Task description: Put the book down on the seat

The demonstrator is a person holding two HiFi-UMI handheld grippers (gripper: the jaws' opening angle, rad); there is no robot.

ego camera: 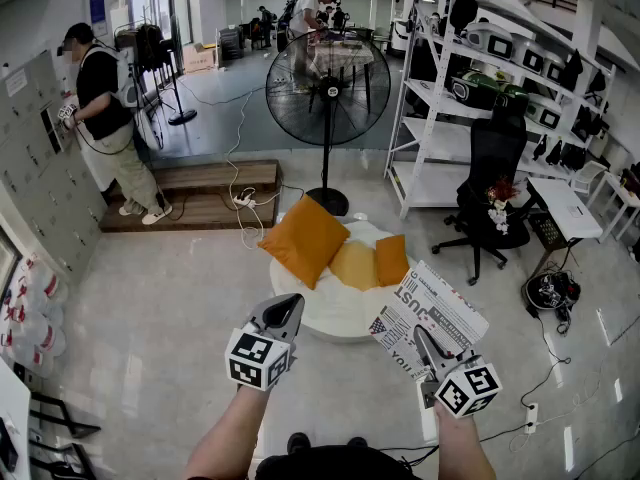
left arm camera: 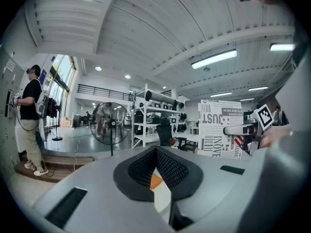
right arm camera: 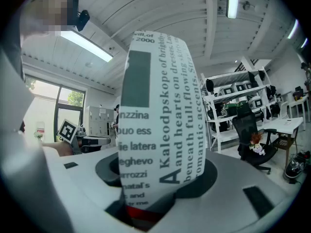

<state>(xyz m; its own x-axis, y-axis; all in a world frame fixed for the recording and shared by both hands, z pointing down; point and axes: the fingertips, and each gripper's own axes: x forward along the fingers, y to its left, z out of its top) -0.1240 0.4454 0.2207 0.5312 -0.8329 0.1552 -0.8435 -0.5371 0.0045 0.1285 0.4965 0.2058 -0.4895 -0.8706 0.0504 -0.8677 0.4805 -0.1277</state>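
Observation:
The book (ego camera: pixel 432 311), white with bold black print, is held up in my right gripper (ego camera: pixel 425 346), which is shut on its lower edge. In the right gripper view its curved cover (right arm camera: pixel 160 115) fills the middle and hides the jaws' tips. The seat (ego camera: pixel 335 316) is a low round white pouf just ahead of both grippers, carrying three orange cushions (ego camera: pixel 305 240). My left gripper (ego camera: pixel 283 315) hovers over the seat's near left edge, shut and holding nothing. In the left gripper view the book (left arm camera: pixel 221 127) stands to the right, held by the right gripper (left arm camera: pixel 238 130).
A tall pedestal fan (ego camera: pixel 327 86) stands behind the seat. A white shelf rack (ego camera: pixel 470 78) and a black office chair (ego camera: pixel 492 193) are at the right. A low wooden platform (ego camera: pixel 205 193) with cables lies at the left, where a person (ego camera: pixel 105 118) faces lockers.

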